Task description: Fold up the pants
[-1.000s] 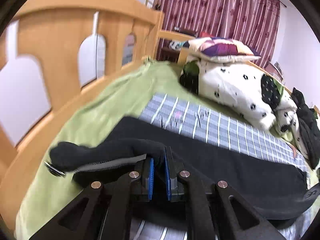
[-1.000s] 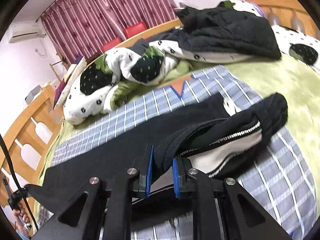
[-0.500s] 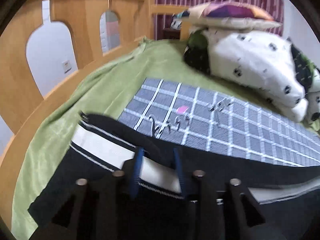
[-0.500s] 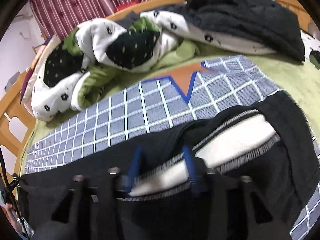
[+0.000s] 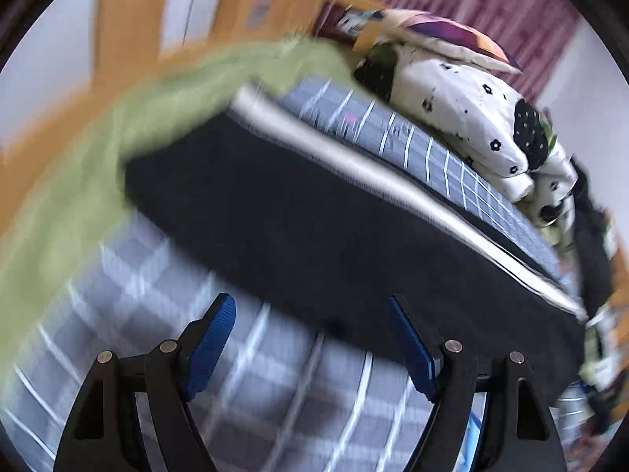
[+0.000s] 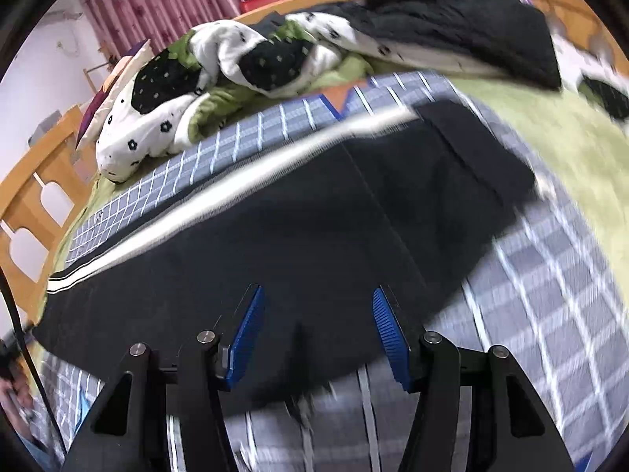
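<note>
Black pants with a white side stripe lie flat and lengthwise on a grey checked sheet on the bed. They also show in the right wrist view, where the waistband end lies at the right. My left gripper is open and empty, just above the pants' near edge at the leg end. My right gripper is open and empty over the near edge close to the waist. Both views are blurred by motion.
A green blanket covers the bed under the sheet. A wooden bed frame runs on the left. A white flowered quilt and pillow lie behind, with a pile of dark clothes at the far right.
Both grippers were shut on the pants' edges one second ago. They laid the fabric over, opened, and drew back; the pants now lie flat with the white stripe along the far edge.
</note>
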`<move>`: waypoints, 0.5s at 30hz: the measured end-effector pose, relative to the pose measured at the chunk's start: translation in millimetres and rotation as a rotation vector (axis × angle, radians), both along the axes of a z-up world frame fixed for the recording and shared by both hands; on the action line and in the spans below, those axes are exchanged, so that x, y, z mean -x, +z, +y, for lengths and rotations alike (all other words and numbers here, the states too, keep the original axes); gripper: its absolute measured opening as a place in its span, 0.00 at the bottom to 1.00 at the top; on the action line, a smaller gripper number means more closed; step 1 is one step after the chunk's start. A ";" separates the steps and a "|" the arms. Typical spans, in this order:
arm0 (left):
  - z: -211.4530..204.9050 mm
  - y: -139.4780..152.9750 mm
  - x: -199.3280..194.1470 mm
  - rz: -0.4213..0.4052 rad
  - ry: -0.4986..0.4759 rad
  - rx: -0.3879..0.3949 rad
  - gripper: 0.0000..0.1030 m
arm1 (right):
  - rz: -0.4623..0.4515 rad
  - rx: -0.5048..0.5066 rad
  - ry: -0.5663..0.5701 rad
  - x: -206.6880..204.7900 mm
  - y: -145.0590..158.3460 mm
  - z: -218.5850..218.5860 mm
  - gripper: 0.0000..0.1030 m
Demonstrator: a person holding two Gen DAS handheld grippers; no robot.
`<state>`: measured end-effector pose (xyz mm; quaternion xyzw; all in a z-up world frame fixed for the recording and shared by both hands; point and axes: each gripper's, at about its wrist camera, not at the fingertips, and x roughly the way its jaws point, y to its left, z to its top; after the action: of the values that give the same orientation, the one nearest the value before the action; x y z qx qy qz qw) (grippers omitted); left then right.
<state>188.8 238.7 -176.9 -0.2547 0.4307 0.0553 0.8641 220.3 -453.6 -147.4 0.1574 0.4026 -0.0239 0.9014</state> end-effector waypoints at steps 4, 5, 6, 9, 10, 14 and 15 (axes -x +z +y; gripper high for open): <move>11.1 -27.9 13.8 0.024 0.039 0.066 0.73 | 0.025 -0.105 -0.032 28.6 -25.5 -17.1 0.55; 13.2 -27.7 12.8 0.015 0.046 0.073 0.73 | 0.026 -0.115 -0.040 31.3 -29.3 -19.6 0.55; 14.5 -27.3 10.8 0.004 0.054 0.078 0.73 | 0.024 -0.127 -0.048 32.4 -31.9 -22.6 0.55; 23.4 -31.1 -5.7 -0.002 0.102 0.090 0.73 | 0.012 -0.157 -0.063 26.4 -34.2 -29.3 0.55; 27.4 -34.9 -12.2 0.003 0.122 0.101 0.71 | 0.015 -0.168 -0.070 21.5 -35.1 -30.9 0.55; 37.9 -37.5 -34.5 -0.008 0.149 0.067 0.56 | 0.027 -0.195 -0.100 -6.7 -35.1 -35.3 0.55; 39.4 -38.2 -42.0 -0.002 0.156 0.054 0.53 | 0.024 -0.196 -0.110 -15.2 -35.2 -37.0 0.55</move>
<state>230.8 278.0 -215.1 -0.3106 0.4100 0.1106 0.8504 235.5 -490.6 -182.6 0.2661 0.4048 -0.0356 0.8741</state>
